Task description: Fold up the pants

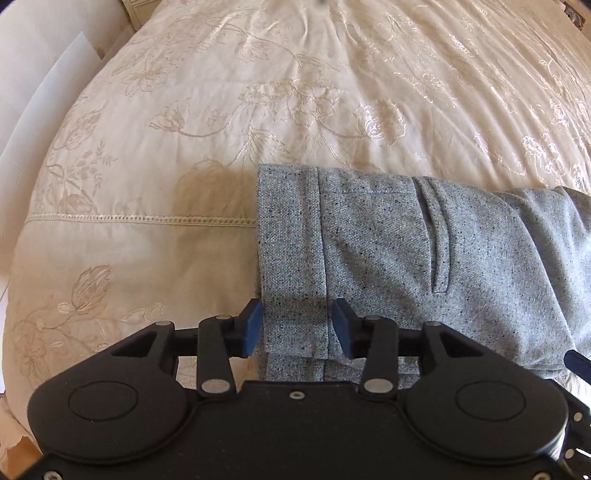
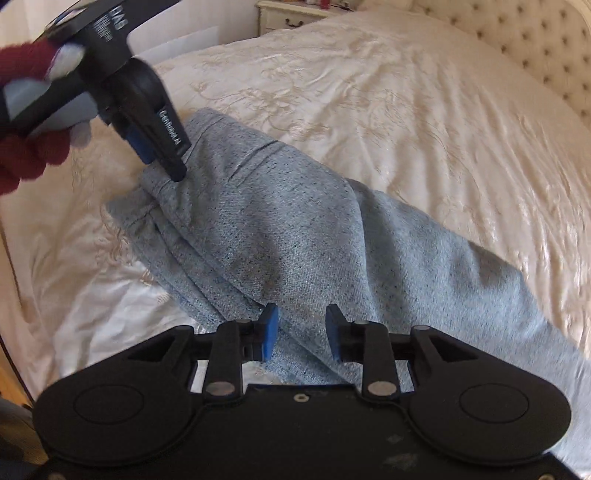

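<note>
Grey speckled pants (image 1: 424,258) lie folded on a cream embroidered bedspread (image 1: 295,92), with the waistband at the left end. My left gripper (image 1: 297,325) points down at the waistband's near corner. Its blue pads (image 1: 253,328) stand apart with the band lying between them, unpinched. In the right wrist view the same left gripper (image 2: 162,162), held by a hand in a red glove (image 2: 26,158), touches the waistband of the pants (image 2: 295,229). My right gripper (image 2: 302,332) hovers open over the middle of the folded legs, with nothing clamped.
The bedspread (image 2: 424,110) spreads wide beyond the pants. A tufted headboard (image 2: 554,48) and a white nightstand (image 2: 291,16) stand at the far end. The bed's left edge and a white wall (image 1: 44,92) are close, and wooden floor (image 2: 11,387) shows lower left.
</note>
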